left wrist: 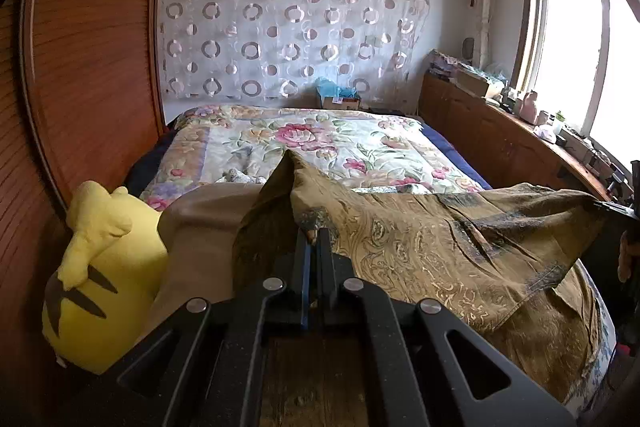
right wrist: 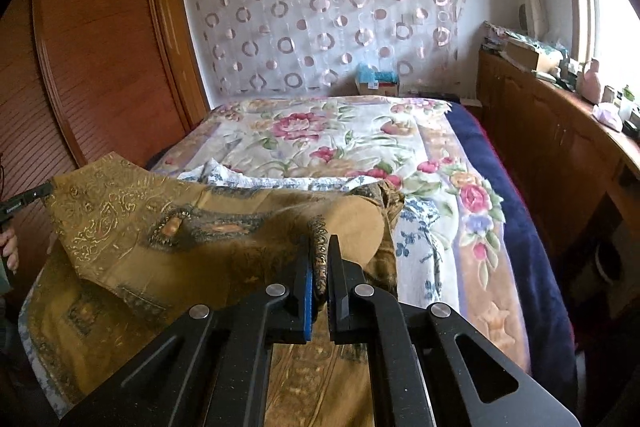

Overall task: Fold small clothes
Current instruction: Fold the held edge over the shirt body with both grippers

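1. Ochre paisley cloth (left wrist: 440,247) pinched at two ends and lifted above the floral bed (left wrist: 340,143), lower part draped down onto the near edge of the bed.
2. Left of the left jaws: yellow plush toy (left wrist: 100,267) against the wooden wardrobe (left wrist: 88,67), just beside a plain tan pillow (left wrist: 200,227).
3. Left gripper (left wrist: 316,239): jaws narrow, clamped on a hem corner directly ahead of the tips; cloth peaking just above and running off rightward.
4. Long axis of the held edge: side to side, strung between the two sets of jaws, sagging slightly in the middle.
5. Right gripper (right wrist: 322,259): jaws nearly closed on a bunched dark-patterned border, cloth spreading left from the tips.
6. Judgement: next fold likely depends on bringing both held ends toward each other or forward onto the bed; neither hand clearly nearer, each already at its own end.
7. Hard to make out: garment type, free lower corners, anything beneath the drape. Cut off: far end of each gripper in the other's view, only a dark tip at the frame edge.
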The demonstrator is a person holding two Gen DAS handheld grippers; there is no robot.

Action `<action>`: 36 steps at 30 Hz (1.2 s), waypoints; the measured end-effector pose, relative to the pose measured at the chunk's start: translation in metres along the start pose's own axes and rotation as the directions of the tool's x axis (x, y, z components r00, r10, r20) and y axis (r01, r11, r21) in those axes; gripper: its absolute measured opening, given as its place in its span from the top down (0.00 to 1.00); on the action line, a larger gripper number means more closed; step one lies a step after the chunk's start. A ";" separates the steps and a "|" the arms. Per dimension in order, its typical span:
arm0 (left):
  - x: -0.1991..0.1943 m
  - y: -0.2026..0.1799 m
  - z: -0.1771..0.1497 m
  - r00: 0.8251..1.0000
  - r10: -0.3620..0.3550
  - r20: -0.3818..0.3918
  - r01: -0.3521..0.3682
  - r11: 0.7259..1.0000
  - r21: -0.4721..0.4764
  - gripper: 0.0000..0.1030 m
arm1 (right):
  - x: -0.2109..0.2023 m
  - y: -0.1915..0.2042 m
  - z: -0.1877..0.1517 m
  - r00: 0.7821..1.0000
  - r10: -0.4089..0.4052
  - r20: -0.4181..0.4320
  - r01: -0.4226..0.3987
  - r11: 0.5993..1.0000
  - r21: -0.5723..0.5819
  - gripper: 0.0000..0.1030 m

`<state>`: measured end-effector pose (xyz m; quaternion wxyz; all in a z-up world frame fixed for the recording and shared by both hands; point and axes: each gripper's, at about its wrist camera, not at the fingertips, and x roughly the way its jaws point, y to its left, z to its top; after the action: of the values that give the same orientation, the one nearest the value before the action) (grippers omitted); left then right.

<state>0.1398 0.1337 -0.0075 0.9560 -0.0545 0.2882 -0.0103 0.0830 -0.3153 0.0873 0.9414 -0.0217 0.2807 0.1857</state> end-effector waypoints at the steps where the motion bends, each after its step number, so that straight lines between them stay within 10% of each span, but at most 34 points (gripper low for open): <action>1: -0.003 0.001 -0.002 1.000 0.001 0.002 -0.001 1.000 0.001 0.97 | -0.002 0.001 -0.003 1.000 -0.003 -0.003 0.003 1.000 -0.002 0.95; 36: -0.090 -0.002 -0.102 1.000 0.006 0.010 -0.007 1.000 0.006 0.97 | -0.121 0.014 -0.096 0.998 -0.035 0.047 0.036 0.999 -0.012 0.97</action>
<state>0.0084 0.1264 -0.0420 0.9576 -0.0507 0.2834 -0.0078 -0.0654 -0.3568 0.0723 0.9507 -0.0284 0.2569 0.1712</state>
